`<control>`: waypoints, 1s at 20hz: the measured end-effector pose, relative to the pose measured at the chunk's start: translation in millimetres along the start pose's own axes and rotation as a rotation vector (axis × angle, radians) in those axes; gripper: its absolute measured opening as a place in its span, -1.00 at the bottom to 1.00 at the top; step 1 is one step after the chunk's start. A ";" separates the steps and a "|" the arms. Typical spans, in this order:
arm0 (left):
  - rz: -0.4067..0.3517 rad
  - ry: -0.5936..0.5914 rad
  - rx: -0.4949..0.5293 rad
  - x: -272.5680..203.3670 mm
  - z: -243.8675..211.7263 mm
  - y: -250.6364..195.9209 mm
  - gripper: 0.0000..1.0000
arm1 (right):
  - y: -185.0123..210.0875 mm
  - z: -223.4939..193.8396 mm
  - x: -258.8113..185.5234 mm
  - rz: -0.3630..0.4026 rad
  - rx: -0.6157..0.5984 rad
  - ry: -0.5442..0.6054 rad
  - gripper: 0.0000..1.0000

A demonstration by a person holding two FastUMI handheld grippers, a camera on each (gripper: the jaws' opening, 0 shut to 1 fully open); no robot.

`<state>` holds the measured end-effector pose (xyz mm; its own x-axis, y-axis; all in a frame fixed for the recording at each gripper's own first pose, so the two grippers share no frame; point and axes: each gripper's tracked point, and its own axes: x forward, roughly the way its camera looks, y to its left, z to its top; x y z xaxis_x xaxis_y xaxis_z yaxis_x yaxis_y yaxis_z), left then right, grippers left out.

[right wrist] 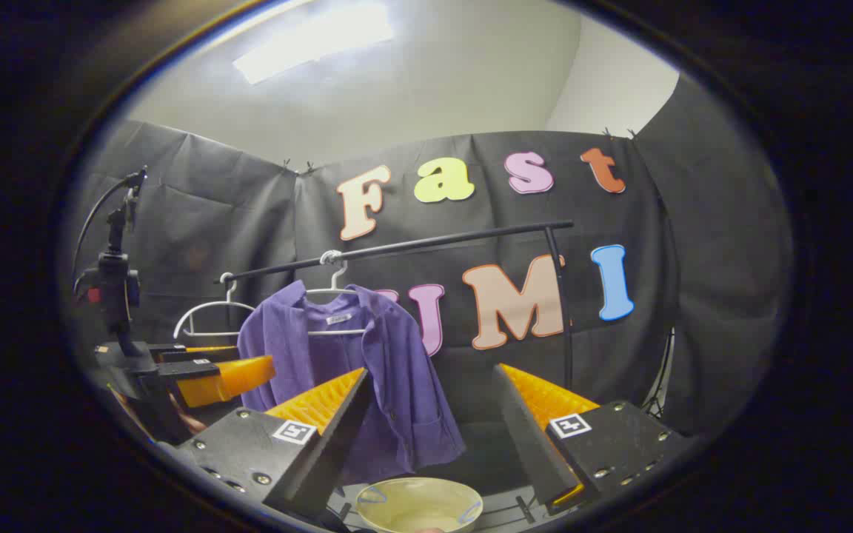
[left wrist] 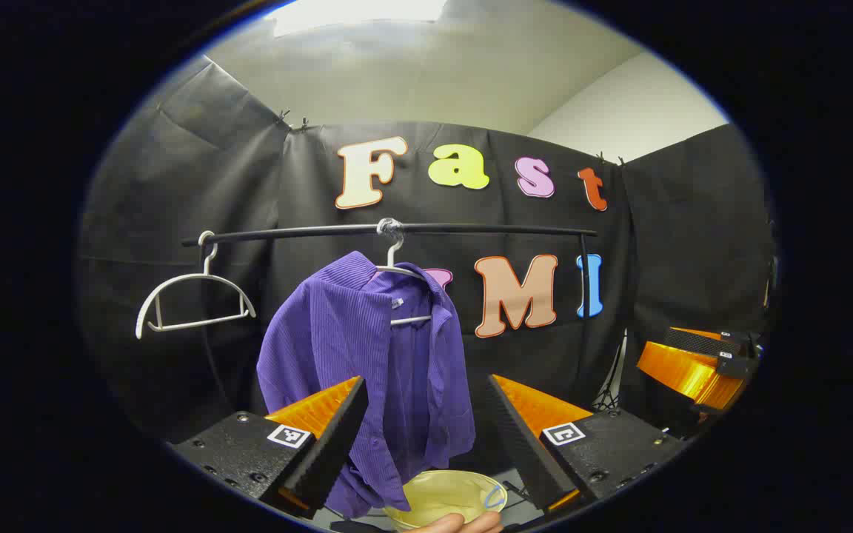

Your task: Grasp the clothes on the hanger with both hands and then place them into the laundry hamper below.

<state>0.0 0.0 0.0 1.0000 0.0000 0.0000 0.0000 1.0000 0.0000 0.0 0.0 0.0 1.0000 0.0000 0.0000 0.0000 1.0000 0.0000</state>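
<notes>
Purple shirt [left wrist: 367,348] hangs on a white hanger [left wrist: 397,285] from the black rail [left wrist: 397,231], above the pale yellow laundry hamper [left wrist: 445,497]. Both tools stand short of it with fingers spread wide, gripping nothing: the left tool [left wrist: 426,429] faces the cloth, the right tool [right wrist: 430,433] sits a little farther off. The approach step is in hand; next, I judge, each tool must close on the shirt. The hamper is cut off below. An empty hanger [left wrist: 193,300] hangs beside.
</notes>
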 end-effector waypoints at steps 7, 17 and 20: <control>0.042 0.033 -0.001 24.8 -17.1 13.9 0.94 | 0.5 -7.6 48.7 -0.008 0.027 0.000 0.97; 0.230 0.011 0.079 73.3 -43.9 55.4 0.95 | 50.9 -72.5 135.4 0.117 0.032 0.093 0.97; 0.293 -0.018 0.034 89.8 -46.9 68.4 0.92 | 59.5 -91.2 165.2 0.147 0.033 0.121 0.97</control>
<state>89.8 68.4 -46.9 0.9572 0.2885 0.0225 -0.2891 0.9568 0.0312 165.2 59.5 -91.2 0.9819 0.1481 -0.1181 -0.1442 0.9887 0.0414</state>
